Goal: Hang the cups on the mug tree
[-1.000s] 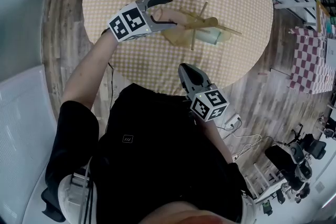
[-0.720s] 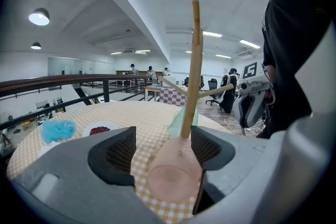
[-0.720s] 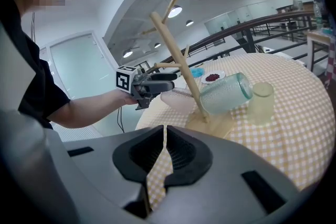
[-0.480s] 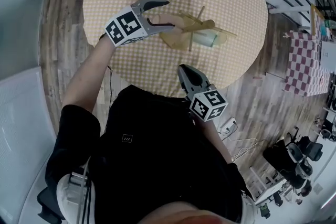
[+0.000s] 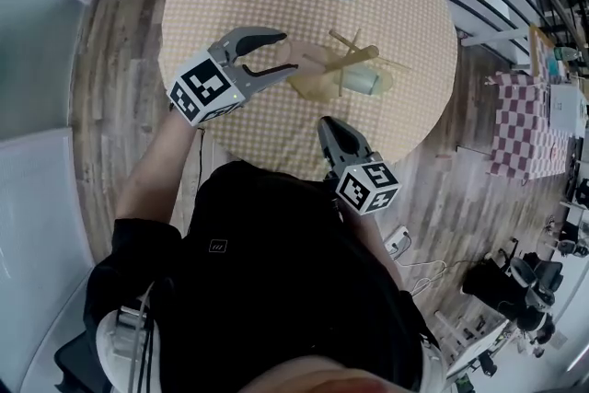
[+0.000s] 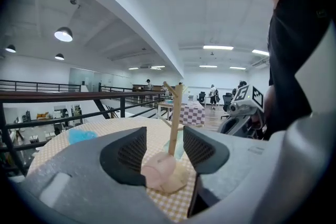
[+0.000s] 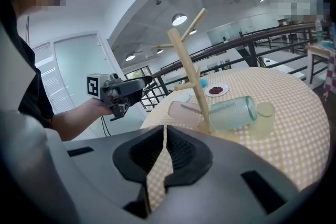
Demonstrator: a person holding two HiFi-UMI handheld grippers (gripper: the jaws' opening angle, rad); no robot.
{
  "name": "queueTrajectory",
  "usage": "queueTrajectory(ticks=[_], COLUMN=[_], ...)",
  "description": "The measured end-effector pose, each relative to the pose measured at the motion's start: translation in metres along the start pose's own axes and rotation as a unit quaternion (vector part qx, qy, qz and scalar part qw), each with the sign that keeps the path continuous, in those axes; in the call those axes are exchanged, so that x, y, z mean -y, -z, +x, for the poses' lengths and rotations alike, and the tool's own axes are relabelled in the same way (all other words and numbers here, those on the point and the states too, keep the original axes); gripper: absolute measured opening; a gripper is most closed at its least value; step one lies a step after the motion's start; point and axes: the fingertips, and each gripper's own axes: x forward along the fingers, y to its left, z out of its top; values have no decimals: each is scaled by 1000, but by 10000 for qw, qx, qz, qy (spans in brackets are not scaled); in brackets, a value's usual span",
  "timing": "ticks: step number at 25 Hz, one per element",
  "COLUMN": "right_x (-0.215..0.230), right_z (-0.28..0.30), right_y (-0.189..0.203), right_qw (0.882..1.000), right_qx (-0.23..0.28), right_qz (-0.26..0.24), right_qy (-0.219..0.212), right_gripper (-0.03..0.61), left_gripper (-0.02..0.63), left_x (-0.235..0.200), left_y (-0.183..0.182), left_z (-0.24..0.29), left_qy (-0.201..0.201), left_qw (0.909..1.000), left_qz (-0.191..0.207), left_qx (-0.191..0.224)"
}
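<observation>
At the near edge of the round, yellow-checked counter (image 5: 230,120), above plank flooring (image 5: 120,41), the right gripper (image 5: 329,126) had its jaws together, empty. Farther in, the left gripper (image 5: 291,52) had its jaws apart, just closing, with nothing between them. Beyond, the mug tree (image 7: 188,73) stood upright. A pink cup (image 6: 160,169) and a glass cup (image 7: 231,112) sat at its foot, the glass one's long axis level. Railings (image 6: 63,96) ran behind.

Head view steeply down over table (image 5: 414,41); gripper views low across it from opposite sides, both on mug tree (image 7: 190,76)
</observation>
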Motion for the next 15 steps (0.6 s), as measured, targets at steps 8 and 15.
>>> queueTrajectory(ticks=[8, 15], right_x=[-13, -2], right_z=[-18, -52], right_y=[-1, -6], right_qw=[9998, 9974], right_qx=[106, 157], right_qz=[-189, -621], right_qy=[-41, -319], right_gripper=[29, 29], left_gripper=[27, 8], left_x=[44, 104], left_y=[-25, -49], left_z=[-35, -31], left_qy=[-194, -281], left_qw=[9993, 9958], left_qz=[4, -291], left_qx=[330, 825])
